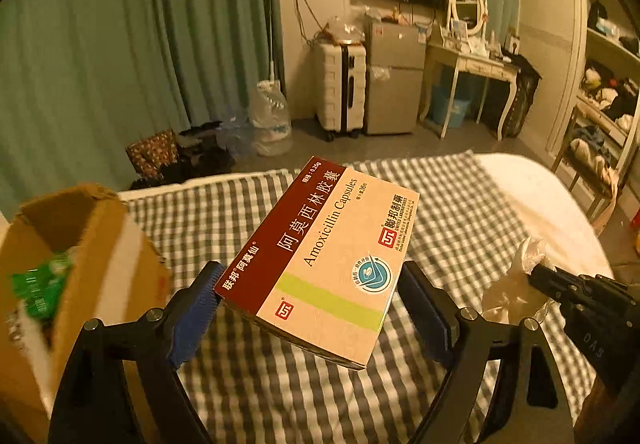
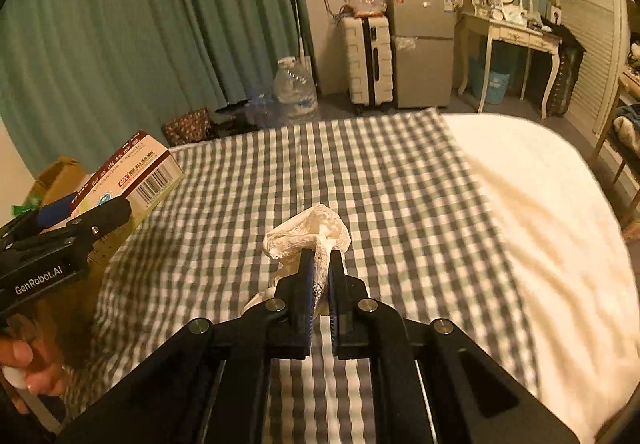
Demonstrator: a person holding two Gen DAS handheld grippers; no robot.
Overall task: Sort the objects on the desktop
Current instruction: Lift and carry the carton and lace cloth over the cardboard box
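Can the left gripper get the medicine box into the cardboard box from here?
Probably yes. The left gripper holds the medicine box right beside the open cardboard box, with nothing visible between them.

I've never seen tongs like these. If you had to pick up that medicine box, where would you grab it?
Across its two long narrow edges near one end, as the left gripper does now. The medicine box is flat and stiff, so the jaws span its width from behind, leaving the far end free to go into the cardboard box.

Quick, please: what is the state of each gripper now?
Left gripper: closed on the amoxicillin box.
Right gripper: closed on a crumpled white wrapper.
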